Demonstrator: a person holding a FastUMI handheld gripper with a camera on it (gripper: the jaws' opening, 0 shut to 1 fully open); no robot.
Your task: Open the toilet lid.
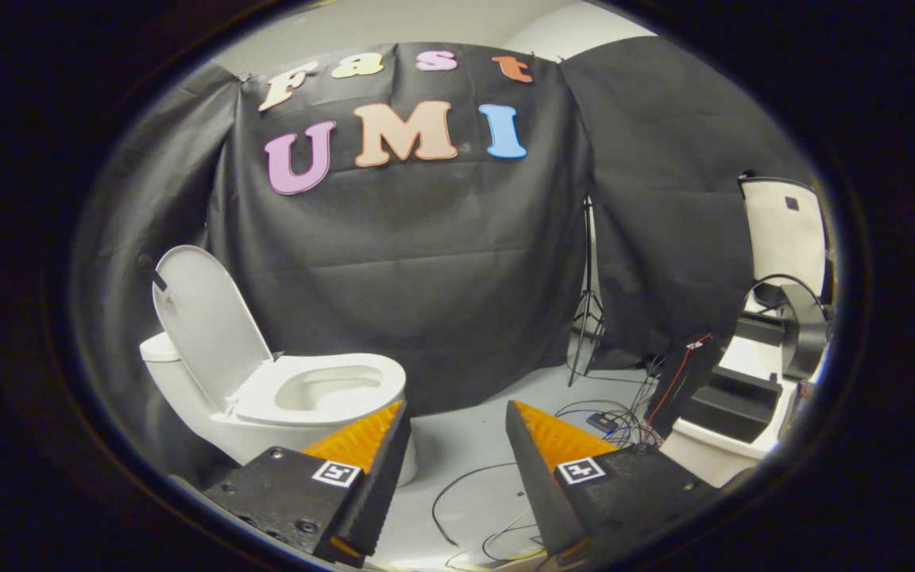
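A white toilet (211, 413) stands on the floor to the left, beyond my left finger. Its lid (207, 318) is raised, leaning back against the tank, and the seat (318, 393) and bowl lie uncovered. My gripper (457, 421) is open, with a wide gap and only bare floor between the fingers. The left fingertip (382, 429) overlaps the front of the toilet bowl in the view, and the gripper holds nothing.
Loose cables (473, 508) trail over the pale floor ahead of and between the fingers. A thin tripod stand (588, 302) stands against the black cloth wall. To the right are a white table (712, 453) with black boxes (731, 397) and a pale bag (783, 230).
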